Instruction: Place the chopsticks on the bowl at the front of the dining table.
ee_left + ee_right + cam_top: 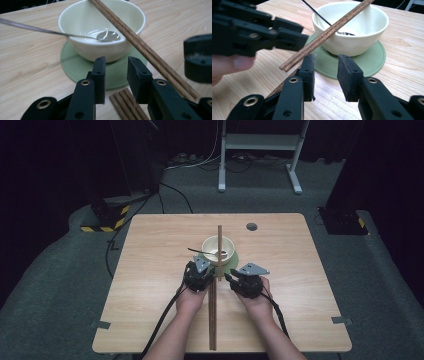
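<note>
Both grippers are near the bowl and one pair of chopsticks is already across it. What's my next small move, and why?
Probably lower the left gripper and close on the chopsticks lying flat on the table. Its jaws are open and empty, with those sticks right beneath the gap. The other pair already rests across the bowl, and the right gripper is open too, holding nothing.

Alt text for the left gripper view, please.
A cream bowl on a green coaster holds a metal spoon, with wooden chopsticks resting across its rim. The left gripper is in front, jaws open, above another chopstick pair on the table.
</note>
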The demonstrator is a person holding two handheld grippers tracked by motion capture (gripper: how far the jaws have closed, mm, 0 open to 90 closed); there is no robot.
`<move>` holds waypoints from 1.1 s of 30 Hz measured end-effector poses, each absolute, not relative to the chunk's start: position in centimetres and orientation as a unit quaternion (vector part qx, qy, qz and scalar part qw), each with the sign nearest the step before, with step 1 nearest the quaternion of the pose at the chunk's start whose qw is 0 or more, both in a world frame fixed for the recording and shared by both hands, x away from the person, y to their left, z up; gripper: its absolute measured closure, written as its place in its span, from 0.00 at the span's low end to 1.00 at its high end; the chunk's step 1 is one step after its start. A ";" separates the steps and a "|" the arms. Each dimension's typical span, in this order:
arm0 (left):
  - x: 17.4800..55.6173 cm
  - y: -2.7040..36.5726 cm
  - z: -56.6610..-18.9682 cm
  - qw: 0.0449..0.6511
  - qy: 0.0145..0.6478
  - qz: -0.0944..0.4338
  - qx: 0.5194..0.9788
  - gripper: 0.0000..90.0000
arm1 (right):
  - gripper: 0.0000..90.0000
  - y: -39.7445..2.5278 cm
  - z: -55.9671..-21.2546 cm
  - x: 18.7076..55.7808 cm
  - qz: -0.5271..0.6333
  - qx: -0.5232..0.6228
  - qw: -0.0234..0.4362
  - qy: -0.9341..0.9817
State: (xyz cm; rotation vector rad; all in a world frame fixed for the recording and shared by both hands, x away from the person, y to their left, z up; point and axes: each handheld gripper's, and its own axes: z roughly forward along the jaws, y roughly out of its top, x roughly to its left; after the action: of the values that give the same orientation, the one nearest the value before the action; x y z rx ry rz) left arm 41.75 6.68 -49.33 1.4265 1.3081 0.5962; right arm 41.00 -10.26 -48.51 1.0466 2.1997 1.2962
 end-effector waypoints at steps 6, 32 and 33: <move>38.5 7.0 -49.5 0.539 0.529 0.246 0.608 0.74 | 0.74 -10.3 -48.6 41.0 0.460 0.371 0.193 0.783; 36.4 5.7 -49.7 0.561 0.503 0.227 0.617 0.77 | 0.73 -10.1 -48.8 40.9 0.457 0.373 0.194 0.784; 36.3 5.6 -49.7 0.563 0.500 0.226 0.618 0.77 | 0.73 -10.1 -48.8 40.9 0.456 0.373 0.193 0.784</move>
State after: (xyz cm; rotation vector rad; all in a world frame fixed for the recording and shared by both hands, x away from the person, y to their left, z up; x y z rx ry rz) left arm 36.35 5.63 -49.71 1.4538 1.1771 0.5318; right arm 40.91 -10.07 -48.80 1.0452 2.2007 1.2806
